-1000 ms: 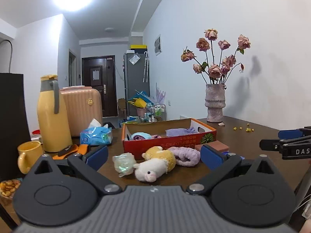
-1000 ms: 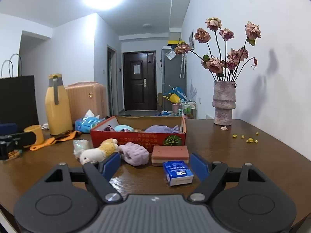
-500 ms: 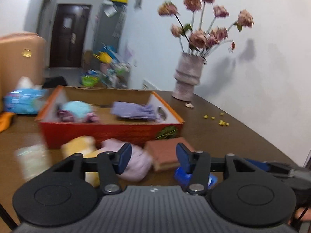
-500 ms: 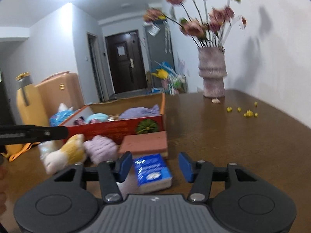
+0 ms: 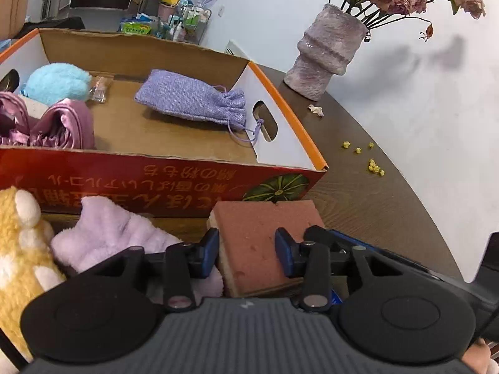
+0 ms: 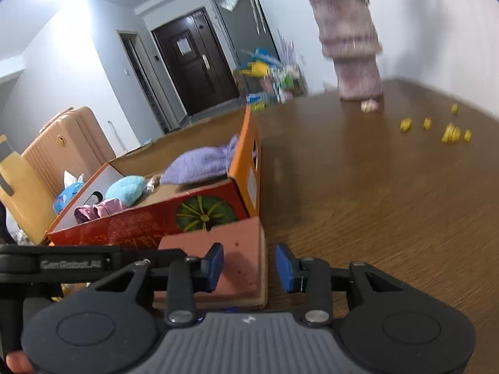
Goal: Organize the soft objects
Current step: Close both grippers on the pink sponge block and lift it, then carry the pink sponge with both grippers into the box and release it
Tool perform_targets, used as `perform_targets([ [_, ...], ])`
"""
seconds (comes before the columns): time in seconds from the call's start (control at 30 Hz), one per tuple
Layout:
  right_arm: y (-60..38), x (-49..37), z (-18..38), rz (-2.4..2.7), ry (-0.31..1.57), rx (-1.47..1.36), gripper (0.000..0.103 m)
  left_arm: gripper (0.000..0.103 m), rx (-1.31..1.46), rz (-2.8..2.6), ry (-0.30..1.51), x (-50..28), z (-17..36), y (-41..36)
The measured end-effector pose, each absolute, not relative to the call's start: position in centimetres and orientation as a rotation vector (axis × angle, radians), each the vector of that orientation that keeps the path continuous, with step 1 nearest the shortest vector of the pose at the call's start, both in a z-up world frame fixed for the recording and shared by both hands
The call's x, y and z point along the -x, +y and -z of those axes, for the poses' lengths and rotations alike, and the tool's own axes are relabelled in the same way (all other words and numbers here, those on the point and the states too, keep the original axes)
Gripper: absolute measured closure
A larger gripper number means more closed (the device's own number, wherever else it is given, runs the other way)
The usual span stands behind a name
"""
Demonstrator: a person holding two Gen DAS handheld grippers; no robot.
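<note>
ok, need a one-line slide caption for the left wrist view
Left gripper closing over the pink sponge beside the red cardboard box holding a lavender drawstring pouch.

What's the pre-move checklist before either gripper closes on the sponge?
1. Sponge lined up with left gripper: ok, it sits between the pads in the left wrist view.
2. Left gripper gripping: not ok, its jaws have just been closing but a gap shows at the right pad.
3. Right gripper centred on the sponge: not ok, the sponge's edge falls between its pads, which have also just been closing, with bare table beyond.
4. Grippers clear of each other: cannot tell, both crowd the same sponge.
5. Room in box: ok, bare floor shows beside the pouch.
6. Purple cloth clear of left pad: cannot tell.
</note>
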State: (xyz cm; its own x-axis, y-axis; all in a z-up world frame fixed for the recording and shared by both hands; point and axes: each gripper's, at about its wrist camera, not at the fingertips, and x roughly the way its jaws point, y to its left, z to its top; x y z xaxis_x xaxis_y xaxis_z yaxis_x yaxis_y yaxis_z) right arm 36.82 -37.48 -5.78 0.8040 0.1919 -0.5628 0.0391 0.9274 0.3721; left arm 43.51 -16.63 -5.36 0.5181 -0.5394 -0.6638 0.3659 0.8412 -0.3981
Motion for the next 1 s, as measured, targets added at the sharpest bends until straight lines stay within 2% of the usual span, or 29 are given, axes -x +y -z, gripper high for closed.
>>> perform_targets([
  [0.03,-37.7,-36.9,6.0,-0.099,0.631,-0.409,0.078,0.069,0.219,0.545,0.858,-43.4,5.2,-16.7],
  [0.17,-37.5,-36.1,4.8,-0.107,0.592,-0.417,0.079,0.071,0.213,0.556,0.749,-41.0,2.7,-16.1],
  [0.37,-34.3,-29.8,0.1,-0.186,0.479,-0.348,0.079,0.072,0.191,0.569,0.649,-33.4,-1.7,-11.8],
  [0.63,-29.7,-21.2,2.6,-0.276,0.576,-0.376,0.079,0.075,0.234,0.489,0.74,-23.5,1.5,-6.4],
  [1.0,-27.1,-16.9,5.4,-0.256,0.649,-0.35,0.08,0.076,0.264,0.478,0.821,-21.4,4.6,-4.2],
])
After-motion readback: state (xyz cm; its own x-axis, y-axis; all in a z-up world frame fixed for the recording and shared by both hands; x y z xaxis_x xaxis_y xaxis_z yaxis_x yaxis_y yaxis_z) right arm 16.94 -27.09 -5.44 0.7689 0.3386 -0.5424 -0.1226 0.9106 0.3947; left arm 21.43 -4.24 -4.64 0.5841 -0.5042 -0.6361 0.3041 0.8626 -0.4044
